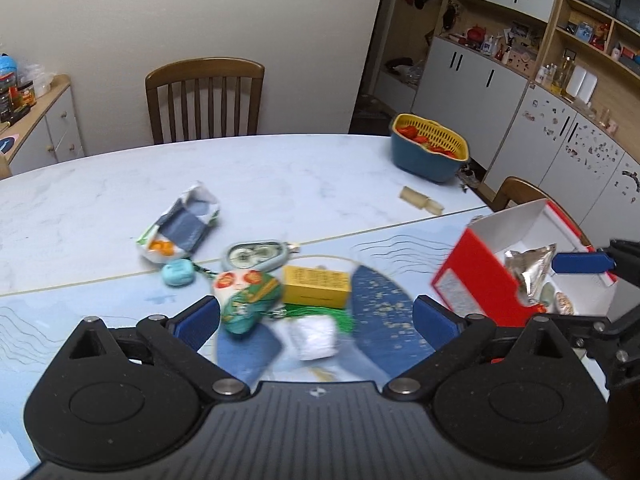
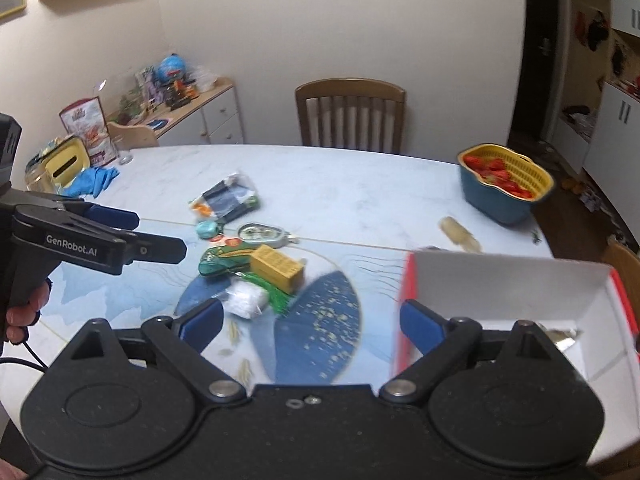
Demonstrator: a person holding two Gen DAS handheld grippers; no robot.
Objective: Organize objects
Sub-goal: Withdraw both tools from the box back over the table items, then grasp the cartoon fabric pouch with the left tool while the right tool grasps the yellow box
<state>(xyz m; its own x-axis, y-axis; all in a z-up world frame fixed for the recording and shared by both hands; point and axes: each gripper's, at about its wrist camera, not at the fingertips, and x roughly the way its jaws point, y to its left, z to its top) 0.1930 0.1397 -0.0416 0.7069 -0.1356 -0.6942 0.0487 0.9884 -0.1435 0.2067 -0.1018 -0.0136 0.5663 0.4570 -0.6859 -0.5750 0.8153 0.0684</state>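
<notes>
Small clutter clustered mid-table: green-white pouch (image 1: 246,300), yellow box (image 1: 316,286) touching it, white wad (image 1: 314,338) just in front, teal case (image 1: 178,273), oval tin (image 1: 256,255), torn packet (image 1: 182,226) behind. Red box (image 1: 480,280), open, white inside, stands right holding a foil bag (image 1: 530,276).

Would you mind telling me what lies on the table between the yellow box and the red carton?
Only bare mat: the dark blue speckled patch separates the yellow box from the red carton. Both wrist views show nothing resting there.
</notes>
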